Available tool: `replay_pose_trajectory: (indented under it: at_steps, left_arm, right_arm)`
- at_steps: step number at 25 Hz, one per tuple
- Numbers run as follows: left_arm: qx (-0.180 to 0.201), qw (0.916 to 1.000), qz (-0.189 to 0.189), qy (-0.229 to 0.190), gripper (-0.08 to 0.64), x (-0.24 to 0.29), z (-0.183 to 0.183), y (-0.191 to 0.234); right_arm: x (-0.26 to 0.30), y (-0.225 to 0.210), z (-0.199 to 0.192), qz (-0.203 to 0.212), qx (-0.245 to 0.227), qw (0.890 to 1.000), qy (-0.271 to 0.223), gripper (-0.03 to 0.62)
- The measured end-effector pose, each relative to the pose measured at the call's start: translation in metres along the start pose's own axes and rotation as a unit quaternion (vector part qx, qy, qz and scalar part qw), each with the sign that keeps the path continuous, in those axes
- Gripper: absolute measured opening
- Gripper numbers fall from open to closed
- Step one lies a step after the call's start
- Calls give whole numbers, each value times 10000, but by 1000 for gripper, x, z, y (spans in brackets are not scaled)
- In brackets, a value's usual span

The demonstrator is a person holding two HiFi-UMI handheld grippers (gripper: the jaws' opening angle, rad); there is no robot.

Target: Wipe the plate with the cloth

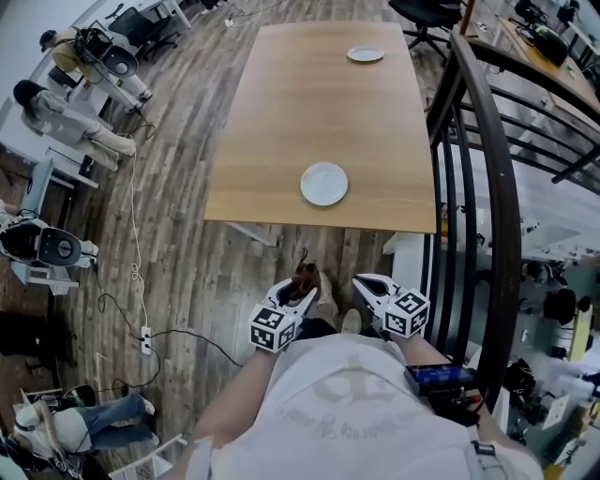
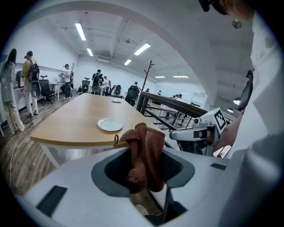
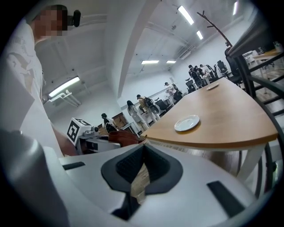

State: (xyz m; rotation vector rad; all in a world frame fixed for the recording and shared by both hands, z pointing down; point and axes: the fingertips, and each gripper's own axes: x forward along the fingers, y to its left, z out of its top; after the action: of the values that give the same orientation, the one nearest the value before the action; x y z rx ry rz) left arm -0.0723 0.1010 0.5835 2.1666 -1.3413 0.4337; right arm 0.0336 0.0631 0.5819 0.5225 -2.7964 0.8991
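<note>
The left hand-held gripper (image 2: 144, 170) was clenched on the crumpled rust-brown cloth (image 2: 143, 148), apparently readied for wiping. The right hand-held gripper (image 3: 141, 166), jaws together, held nothing. The round white plate (image 1: 324, 184) lay at 12 o'clock, well apart, near the edge of the wooden tabletop (image 1: 281, 112).

Desk (image 1: 281, 112), long, pale wood: ahead of the left gripper (image 1: 300, 292) and the right gripper (image 1: 367, 289), across plank floor (image 1: 187, 262).
Railing (image 1: 480, 141), black, curved: right of the right gripper, alongside the desk.
Power strip (image 1: 145, 339) with white cable: on the floor, left of the left gripper.
Office chair (image 1: 427, 14), black: past the desk's far end.
Coat stand (image 2: 146, 80): far ahead.
</note>
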Motion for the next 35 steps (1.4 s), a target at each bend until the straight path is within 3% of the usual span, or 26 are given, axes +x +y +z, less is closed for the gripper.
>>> replay_pose_trajectory:
  at_steps: [12, 20, 35]
  left_arm:
    - [87, 9990, -443, -61, 169, 64, 63, 61]
    - [185, 9976, -665, 26, 169, 84, 81, 103]
    - [110, 9987, -480, 159, 169, 114, 101, 151]
  right_arm:
    - [44, -60, 63, -496, -224, 9985, 104, 14]
    - [78, -80, 86, -811, -261, 9963, 145, 14]
    - [111, -120, 104, -894, -149, 9954, 325, 14]
